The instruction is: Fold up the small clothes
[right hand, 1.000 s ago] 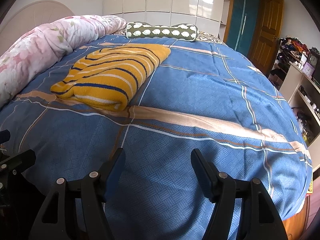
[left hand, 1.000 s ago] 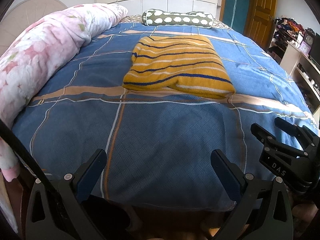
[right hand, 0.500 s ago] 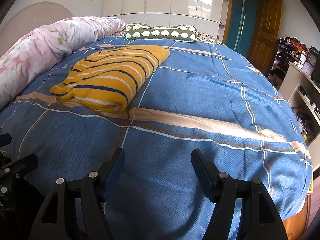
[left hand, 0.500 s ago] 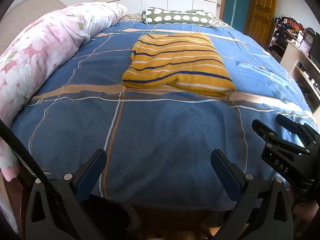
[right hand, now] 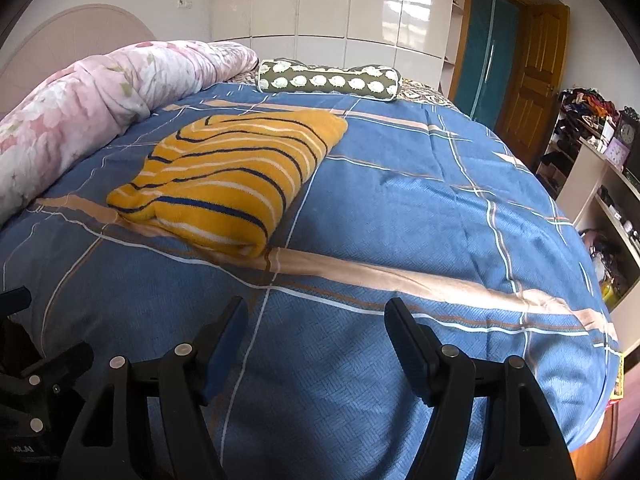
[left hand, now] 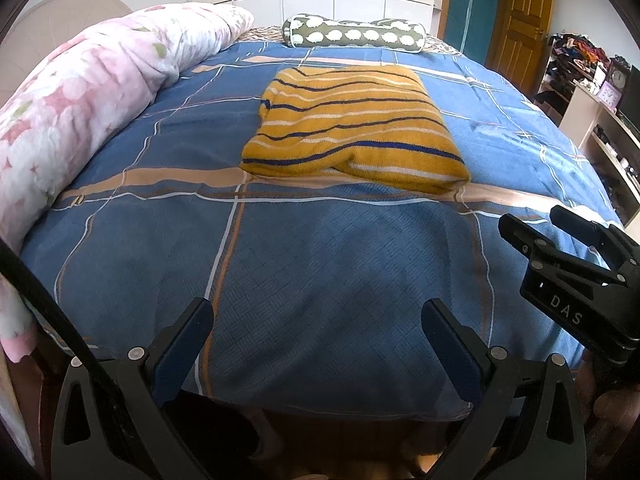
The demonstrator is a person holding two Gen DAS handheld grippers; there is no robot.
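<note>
Both views are bright and evenly lit by daylight. Glare patches sit on the glossy white wardrobe doors, reflecting window panes. The blue plaid bedspread is paler and slightly washed out toward its right side, while its near edge lies in soft shadow. The folded mustard-yellow striped knit sweater is sharp, casting a thin shadow at its near hem. Fisheye distortion bows the bed and walls, and black vignetting fills the corners. No motion blur shows.

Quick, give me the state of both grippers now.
Left gripper: jaws open, holding nothing, above the blue bedspread.
Right gripper: jaws open, holding nothing; the folded yellow sweater lies apart from both.
</note>
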